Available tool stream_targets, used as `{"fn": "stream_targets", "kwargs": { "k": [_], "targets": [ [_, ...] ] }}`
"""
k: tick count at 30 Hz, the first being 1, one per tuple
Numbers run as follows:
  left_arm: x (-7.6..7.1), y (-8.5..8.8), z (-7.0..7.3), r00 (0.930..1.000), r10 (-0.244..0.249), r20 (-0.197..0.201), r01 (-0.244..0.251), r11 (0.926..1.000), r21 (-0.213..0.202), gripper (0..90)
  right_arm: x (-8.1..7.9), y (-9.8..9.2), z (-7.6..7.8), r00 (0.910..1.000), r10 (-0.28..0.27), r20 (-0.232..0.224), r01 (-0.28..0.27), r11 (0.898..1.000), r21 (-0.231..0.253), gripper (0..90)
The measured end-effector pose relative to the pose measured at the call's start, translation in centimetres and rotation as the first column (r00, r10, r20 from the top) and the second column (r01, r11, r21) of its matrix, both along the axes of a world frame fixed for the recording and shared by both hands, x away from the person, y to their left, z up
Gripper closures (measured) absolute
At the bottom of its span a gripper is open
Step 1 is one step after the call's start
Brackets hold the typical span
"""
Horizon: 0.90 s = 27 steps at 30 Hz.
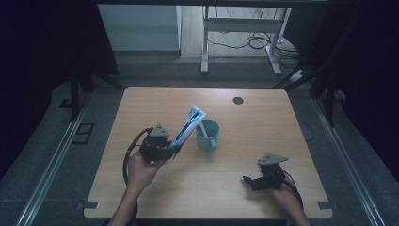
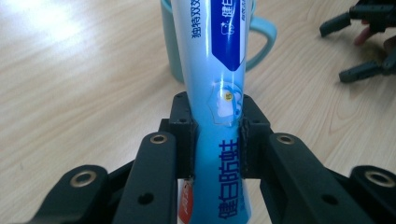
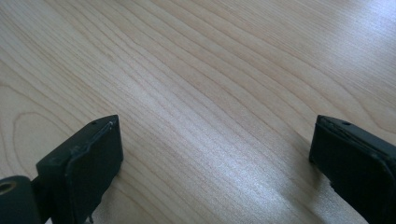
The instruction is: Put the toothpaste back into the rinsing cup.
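Just left of the teal mug point(image 1: 207, 135) near the middle of the wooden table point(image 1: 263, 117), the left gripper point(image 1: 165, 149) pinches a blue-and-white toothpaste tube point(image 1: 187, 126) low on its body, so the long free end slants up toward the mug's rim, probably to stand the tube inside, where a pale stick-like thing already leans. Well apart near the front edge, the right gripper point(image 1: 249, 181) rests with jaws spread and nothing between them, leaving the left room to work.

The toothpaste tube point(image 1: 187, 126) is white and blue with printed characters, pinched near its lower end and slanting up off the table. Its upper end leans over the teal mug point(image 1: 207, 135), which stands upright mid-table.
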<state>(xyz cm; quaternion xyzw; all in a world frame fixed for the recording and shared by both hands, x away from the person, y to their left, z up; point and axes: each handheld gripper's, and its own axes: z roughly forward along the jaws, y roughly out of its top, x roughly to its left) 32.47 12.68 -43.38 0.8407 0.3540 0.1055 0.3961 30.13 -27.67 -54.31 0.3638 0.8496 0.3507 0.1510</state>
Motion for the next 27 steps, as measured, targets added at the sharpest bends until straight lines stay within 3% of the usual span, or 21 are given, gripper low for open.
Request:
{"fn": "stream_targets", "kwargs": {
  "k": [8,27],
  "targets": [
    [1.1,-1.7,0.6,0.9992,0.001,0.041,0.0,0.9995,-0.033,72.3,0.0,0.0,0.0,1.0,0.001,-0.001,-0.001,1.0,-0.001,2.6],
    [3.9,-4.3,1.1,0.9956,0.025,0.09,-0.015,0.9936,-0.112,72.3,0.0,0.0,0.0,1.0,0.001,0.0,-0.001,1.0,0.0,2.7]
  ]
}}
